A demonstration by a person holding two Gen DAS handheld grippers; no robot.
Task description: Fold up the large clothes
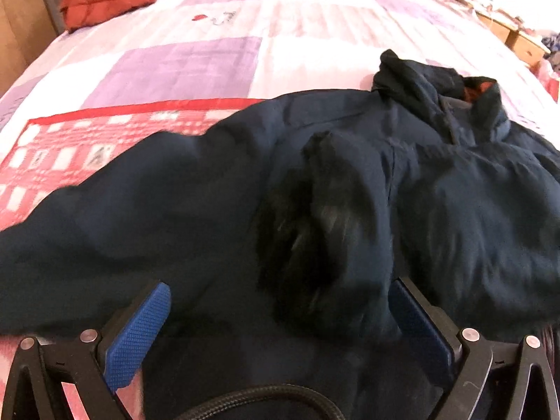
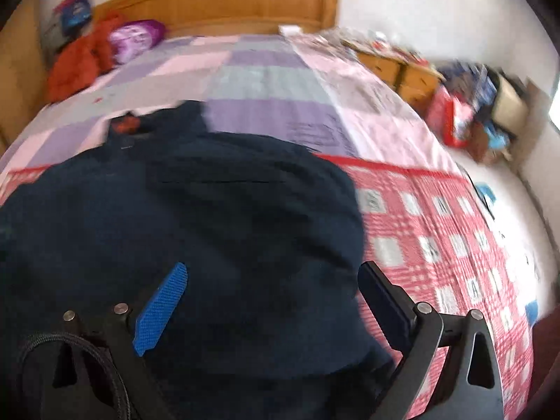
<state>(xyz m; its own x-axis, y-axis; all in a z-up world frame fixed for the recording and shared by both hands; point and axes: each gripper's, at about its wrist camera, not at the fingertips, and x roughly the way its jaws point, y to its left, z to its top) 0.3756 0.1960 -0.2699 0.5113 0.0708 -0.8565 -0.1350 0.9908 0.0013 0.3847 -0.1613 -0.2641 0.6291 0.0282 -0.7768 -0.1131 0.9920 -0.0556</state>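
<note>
Now a dark coat (image 1: 217, 189) is lying spread on the bed (image 1: 196, 70), over its patchwork quilt. Both tools are hovering just above it, fingers spread wide and gripping nothing: the left tool (image 1: 278, 315) near a black fur trim (image 1: 315, 217), the right tool (image 2: 273, 301) over the coat's edge. A red garment (image 2: 80, 63) is lying by the headboard (image 2: 224, 3).

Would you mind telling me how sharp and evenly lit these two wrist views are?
Left wrist view: the navy jacket is softly blurred, the far right of the bed is blown out to white, and the left tongs stay sharp. Right wrist view: heavier motion smear across the clutter by the wall, dark fisheye corners, and the right tongs are crisp.
</note>
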